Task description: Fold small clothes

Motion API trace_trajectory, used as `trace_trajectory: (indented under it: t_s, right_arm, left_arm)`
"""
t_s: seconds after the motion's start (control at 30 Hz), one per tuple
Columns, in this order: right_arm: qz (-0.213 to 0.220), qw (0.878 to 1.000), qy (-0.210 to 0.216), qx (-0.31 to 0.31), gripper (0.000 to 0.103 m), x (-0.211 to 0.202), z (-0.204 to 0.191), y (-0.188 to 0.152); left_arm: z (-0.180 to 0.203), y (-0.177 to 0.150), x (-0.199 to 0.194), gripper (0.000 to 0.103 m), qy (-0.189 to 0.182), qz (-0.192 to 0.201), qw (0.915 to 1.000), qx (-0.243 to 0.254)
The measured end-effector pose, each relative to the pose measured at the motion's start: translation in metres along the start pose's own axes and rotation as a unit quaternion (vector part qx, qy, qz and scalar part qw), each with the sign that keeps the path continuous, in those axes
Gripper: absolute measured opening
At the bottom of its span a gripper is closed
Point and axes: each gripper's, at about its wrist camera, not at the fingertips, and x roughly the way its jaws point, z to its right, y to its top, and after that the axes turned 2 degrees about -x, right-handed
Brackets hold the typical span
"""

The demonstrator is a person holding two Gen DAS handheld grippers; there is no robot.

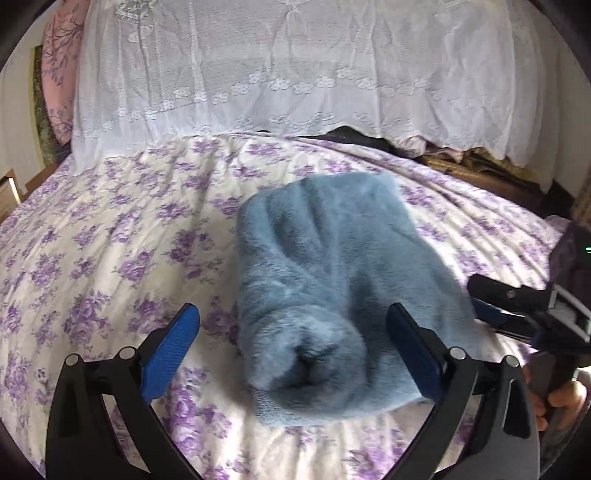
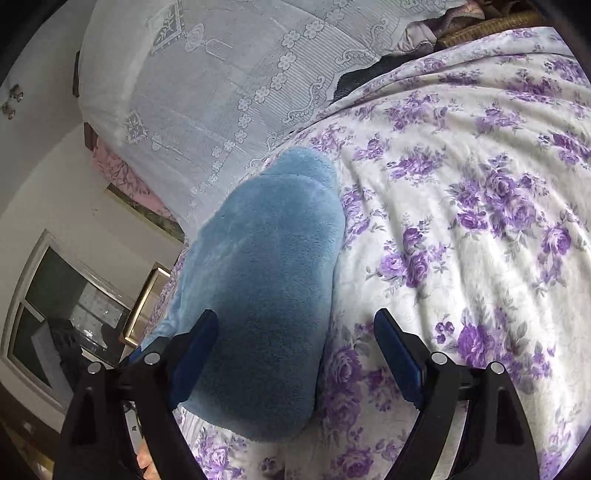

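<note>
A blue fleece garment [image 1: 325, 280] lies folded into a thick bundle on the purple-flowered bedspread [image 1: 110, 258]. My left gripper [image 1: 291, 306] is open, one finger on each side of the bundle's near rolled end; the left pad [image 1: 170, 350] stands clear of the cloth. My right gripper [image 1: 476, 295] comes in from the right edge, low beside the bundle. In the right wrist view the garment [image 2: 266, 266] fills the left half of the open right gripper [image 2: 295, 314]; its left pad [image 2: 195, 354] lies against the fleece, while the right pad [image 2: 399, 362] hovers over bare bedspread [image 2: 461, 221].
A white lace cover [image 1: 277, 62] drapes a tall pile at the bed's far side, with pink cloth [image 1: 59, 74] to its left and a wicker basket [image 2: 491, 22] with clothes to the right. A hand [image 1: 565, 398] holds the right gripper. A window [image 2: 48, 314] shows beyond the bed's edge.
</note>
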Motion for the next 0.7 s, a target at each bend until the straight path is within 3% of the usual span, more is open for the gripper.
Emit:
trace_trajectory:
  t_s: [0.17, 0.27, 0.47, 0.57, 0.7]
  right_arm:
    - [0.003, 1.0, 0.004, 0.004, 0.087, -0.001, 0.001, 0.001]
    - [0.005, 1.0, 0.006, 0.008, 0.087, -0.002, 0.002, 0.001]
    - [0.006, 1.0, 0.008, 0.009, 0.088, -0.001, 0.002, 0.001]
    - [0.003, 1.0, 0.014, 0.015, 0.088, 0.0, 0.003, 0.001]
    - [-0.002, 0.999, 0.029, 0.024, 0.091, 0.004, 0.003, 0.003]
  left_arm:
    - [-0.001, 0.001, 0.001, 0.099, -0.056, -0.013, 0.9983, -0.013]
    - [-0.015, 0.002, 0.015, 0.099, -0.085, -0.047, 0.9944, -0.043]
    - [-0.046, -0.001, 0.048, 0.099, -0.183, -0.117, 0.9678, -0.128]
    - [-0.053, -0.004, 0.059, 0.099, -0.212, -0.135, 0.9556, -0.153]
    - [-0.056, -0.004, 0.064, 0.099, -0.239, -0.142, 0.9454, -0.17]
